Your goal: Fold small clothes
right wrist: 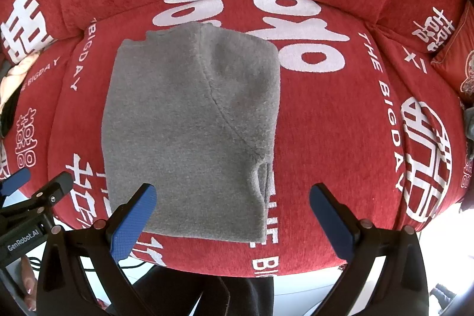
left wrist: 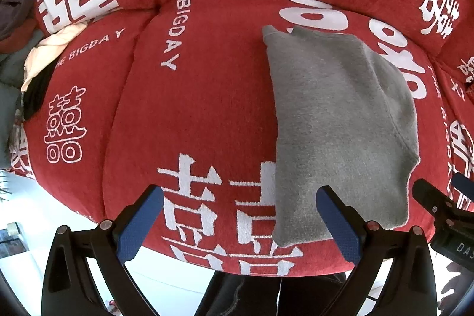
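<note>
Both pairs of fingers stand spread wide and hold nothing. Your left gripper point(left wrist: 240, 215) hovers over the near edge of the sofa seat point(left wrist: 192, 114), with its right pad over the near left corner of the grey fleece garment point(left wrist: 340, 123); whether that pad touches the cloth, you cannot tell. Your right gripper point(right wrist: 232, 215) hangs over the garment's near right corner, its left pad above the fleece and its right pad above bare red cover.

That garment lies flat on the middle cushion, already doubled into a rough rectangle, a curved seam running across it and a tucked layer showing at its near right edge.

From here, the likely trouble is a shallow pinch: if you catch only the top layer of the thick pile, the fold underneath will probably slide open as you lift. Uneven lifting between the two corners could skew the rectangle, and the soft, rounded cushion may let the near hem slip over the front edge.

Off to the left, a heap of other clothes point(left wrist: 44, 55) sits well apart, and nothing blocks your reach. At the right end rests a red cushion point(right wrist: 462, 70).
</note>
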Available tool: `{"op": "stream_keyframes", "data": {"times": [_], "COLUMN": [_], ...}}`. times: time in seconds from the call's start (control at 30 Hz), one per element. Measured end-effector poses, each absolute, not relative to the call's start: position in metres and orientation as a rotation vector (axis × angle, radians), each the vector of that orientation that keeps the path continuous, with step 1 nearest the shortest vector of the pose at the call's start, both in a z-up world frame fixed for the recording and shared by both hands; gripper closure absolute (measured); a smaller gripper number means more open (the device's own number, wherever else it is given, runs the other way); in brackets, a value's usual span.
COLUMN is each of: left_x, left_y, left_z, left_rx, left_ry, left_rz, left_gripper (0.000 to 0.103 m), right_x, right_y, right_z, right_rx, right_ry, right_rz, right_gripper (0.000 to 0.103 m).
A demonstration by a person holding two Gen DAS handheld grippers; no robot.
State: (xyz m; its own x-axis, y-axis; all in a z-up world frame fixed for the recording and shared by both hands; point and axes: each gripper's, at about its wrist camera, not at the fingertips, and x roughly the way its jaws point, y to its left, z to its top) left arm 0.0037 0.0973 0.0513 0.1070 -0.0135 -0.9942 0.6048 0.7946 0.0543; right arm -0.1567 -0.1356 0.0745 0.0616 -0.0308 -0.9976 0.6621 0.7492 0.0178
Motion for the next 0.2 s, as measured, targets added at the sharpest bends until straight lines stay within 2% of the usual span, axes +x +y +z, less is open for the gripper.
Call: {"op": "stream_keyframes", "data": {"times": [0.2], "left_x": [0.0006], "left_y": [0.0957], "left_z": [0.0549], "left_rx": [0.529], "left_ry": [1.372], "left_rz": [-0.505], "left_gripper": [0.000], "right_x": [-0.1576], "right_y": [-0.1375], "right_z": [0.0726], "right_rx": [0.560], "right_ry": [1.432], "right_rz": [-0.569], "right_gripper": [0.000]}}
